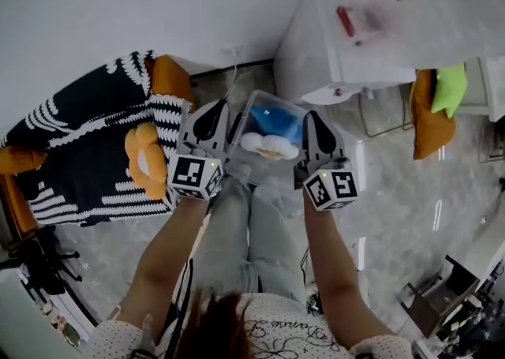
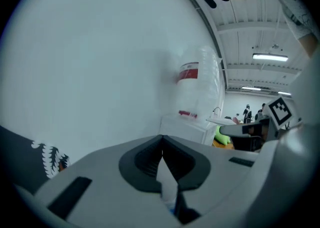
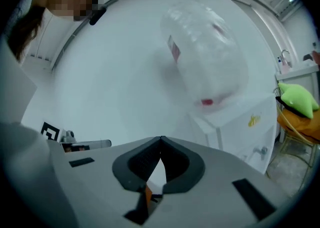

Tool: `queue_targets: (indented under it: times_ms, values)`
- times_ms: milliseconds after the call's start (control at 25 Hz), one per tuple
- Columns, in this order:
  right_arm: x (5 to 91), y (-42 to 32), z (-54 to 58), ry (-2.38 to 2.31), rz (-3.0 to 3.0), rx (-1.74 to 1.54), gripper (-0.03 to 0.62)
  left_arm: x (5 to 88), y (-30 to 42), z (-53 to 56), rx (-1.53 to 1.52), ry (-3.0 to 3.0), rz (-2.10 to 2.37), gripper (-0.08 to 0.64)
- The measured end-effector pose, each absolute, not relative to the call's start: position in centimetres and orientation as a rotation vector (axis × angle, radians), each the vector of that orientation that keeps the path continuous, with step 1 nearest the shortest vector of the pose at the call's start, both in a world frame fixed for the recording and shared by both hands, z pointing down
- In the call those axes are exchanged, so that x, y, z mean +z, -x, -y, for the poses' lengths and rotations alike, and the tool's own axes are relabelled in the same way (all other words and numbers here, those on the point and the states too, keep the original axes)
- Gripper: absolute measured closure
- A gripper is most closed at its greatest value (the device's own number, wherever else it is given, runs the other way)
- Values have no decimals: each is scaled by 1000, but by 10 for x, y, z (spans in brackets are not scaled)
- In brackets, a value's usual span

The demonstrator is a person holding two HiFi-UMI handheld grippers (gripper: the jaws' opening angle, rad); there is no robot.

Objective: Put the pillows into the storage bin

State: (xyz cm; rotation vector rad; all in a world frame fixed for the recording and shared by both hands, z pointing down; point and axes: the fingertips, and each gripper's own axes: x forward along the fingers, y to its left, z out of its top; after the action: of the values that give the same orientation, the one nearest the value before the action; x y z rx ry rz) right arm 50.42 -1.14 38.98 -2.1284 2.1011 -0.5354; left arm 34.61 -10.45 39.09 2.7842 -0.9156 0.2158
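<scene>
In the head view a clear storage bin [image 1: 254,102] stands on the floor between my two raised grippers. Inside it lie a blue pillow [image 1: 278,122] and a white one [image 1: 264,144]. An orange and white plush pillow [image 1: 144,160] rests on a black and white striped throw [image 1: 75,144] at the left. My left gripper [image 1: 211,113] is shut with nothing in it, and its jaws meet tip to tip in its own view [image 2: 161,141]. My right gripper [image 1: 314,122] is also shut and empty [image 3: 161,143]. Both point roughly level toward a white wall.
A white cabinet [image 1: 323,42] with a plastic-wrapped bundle [image 3: 205,41] on top stands at the back right. Beside it a chair holds an orange cushion [image 1: 430,125] and a green pillow [image 1: 450,85]. My legs in jeans [image 1: 245,231] are below the bin.
</scene>
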Motion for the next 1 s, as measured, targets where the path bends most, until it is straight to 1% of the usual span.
queue_targets:
  times_ms: [160,320,680,1000]
  values:
    - [327,-495,-4,2109,-2061,-482,582,345,-339,101,200,-2793,906,557]
    - [287,-497,-12,2122,-2041,-449,583,302,-341,98,164,-2834,871,557]
    - [226,-487,-15,2085,-2101,-321,583,234,-339,84,66,-2901,879,557]
    - [201,-488,-41,2007,-2224,-233,583,207,-331,45,37,-2925,1014,557]
